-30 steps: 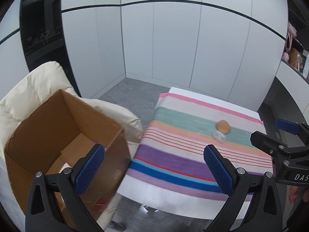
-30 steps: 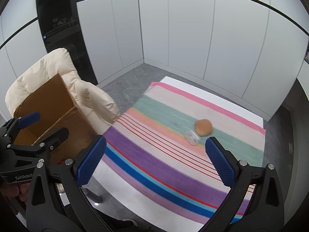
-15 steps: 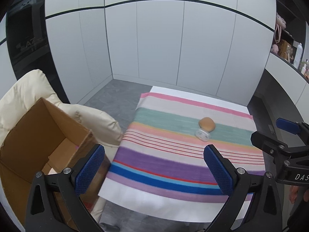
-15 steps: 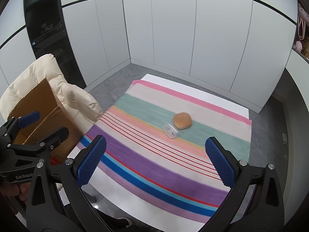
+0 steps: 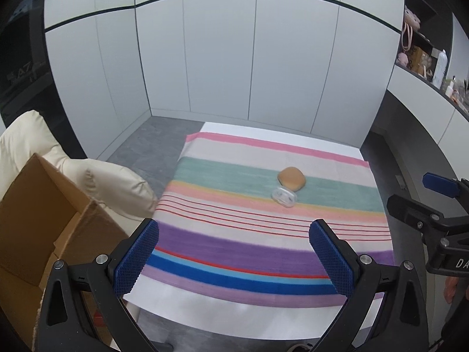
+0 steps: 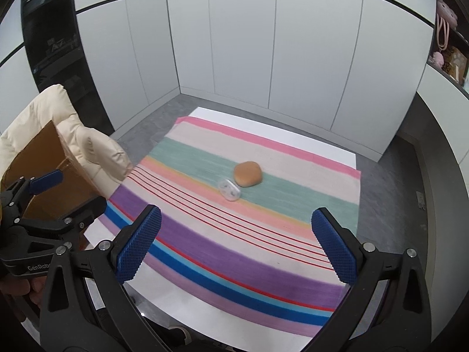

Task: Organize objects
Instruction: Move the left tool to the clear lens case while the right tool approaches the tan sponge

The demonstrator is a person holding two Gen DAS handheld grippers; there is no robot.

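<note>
Cardboard box (image 5: 44,223) beside striped cloth (image 5: 263,234)

A round, tan-brown bun (image 5: 292,178) sits on the green stripe of the striped cloth (image 5: 263,234) covering the surface. Touching its near side lies a small clear plastic case (image 5: 283,196), flat, on the boundary between the green and peach stripes. An open brown cardboard box (image 5: 44,220) stands to the left on a cream chair (image 5: 111,182).
</note>
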